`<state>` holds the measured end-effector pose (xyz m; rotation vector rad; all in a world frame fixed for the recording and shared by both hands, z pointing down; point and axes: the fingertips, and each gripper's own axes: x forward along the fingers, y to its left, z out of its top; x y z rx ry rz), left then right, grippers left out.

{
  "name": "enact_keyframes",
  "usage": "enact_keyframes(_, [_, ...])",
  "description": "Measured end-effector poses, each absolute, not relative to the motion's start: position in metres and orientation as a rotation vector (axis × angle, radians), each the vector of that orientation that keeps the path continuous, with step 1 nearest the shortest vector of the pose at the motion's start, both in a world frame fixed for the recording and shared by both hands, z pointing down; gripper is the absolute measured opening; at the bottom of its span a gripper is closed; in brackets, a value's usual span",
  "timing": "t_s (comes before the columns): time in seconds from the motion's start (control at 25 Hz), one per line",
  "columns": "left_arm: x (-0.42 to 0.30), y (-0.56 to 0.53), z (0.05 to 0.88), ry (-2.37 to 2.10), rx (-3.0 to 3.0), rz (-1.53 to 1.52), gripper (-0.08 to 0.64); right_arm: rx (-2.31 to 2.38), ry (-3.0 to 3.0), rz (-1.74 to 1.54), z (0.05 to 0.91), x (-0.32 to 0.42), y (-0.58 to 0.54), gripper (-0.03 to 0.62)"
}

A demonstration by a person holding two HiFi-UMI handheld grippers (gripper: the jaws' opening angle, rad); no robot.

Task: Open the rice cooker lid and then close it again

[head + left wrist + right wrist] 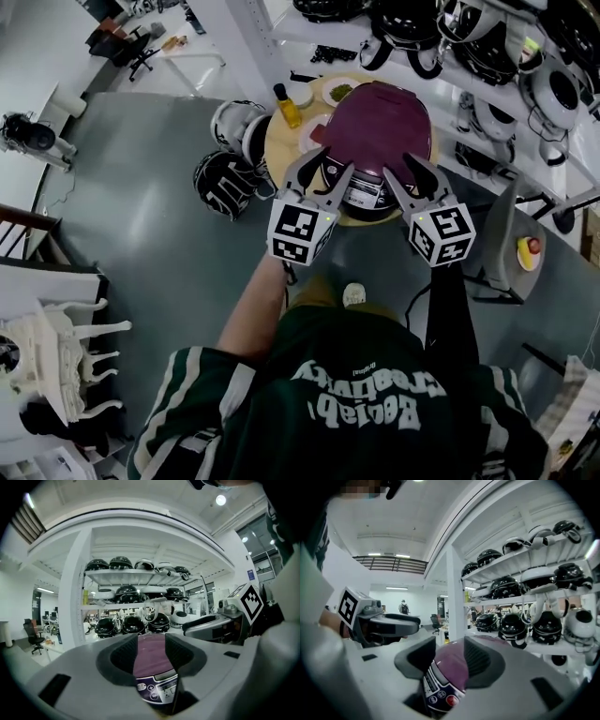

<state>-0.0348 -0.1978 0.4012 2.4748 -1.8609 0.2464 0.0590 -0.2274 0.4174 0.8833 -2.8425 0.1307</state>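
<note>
Head view: purple rice cooker [373, 150], lid [380, 112] closed, dark front panel [364, 197]

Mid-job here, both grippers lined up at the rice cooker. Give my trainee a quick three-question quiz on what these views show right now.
1. True or false: the purple rice cooker lid stands raised.
2. In the head view, the yellow bottle on the round table stands: A) left of the rice cooker, B) right of it, C) on top of it.
3. Fill in: the jaws of the left hand-held gripper and the right hand-held gripper are both ____, gripping nothing.

Key: 1 false, the lid is down. 2 A. 3 open.
</note>
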Motion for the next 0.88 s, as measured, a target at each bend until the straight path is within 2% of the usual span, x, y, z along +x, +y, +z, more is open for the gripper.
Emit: enact_keyframes(0.88, [-0.070,-0.235,0.436,-1.433,2.690,0.255,0.175,0.873,-2.433,0.343,0.509,-0.003,-0.206,0.195])
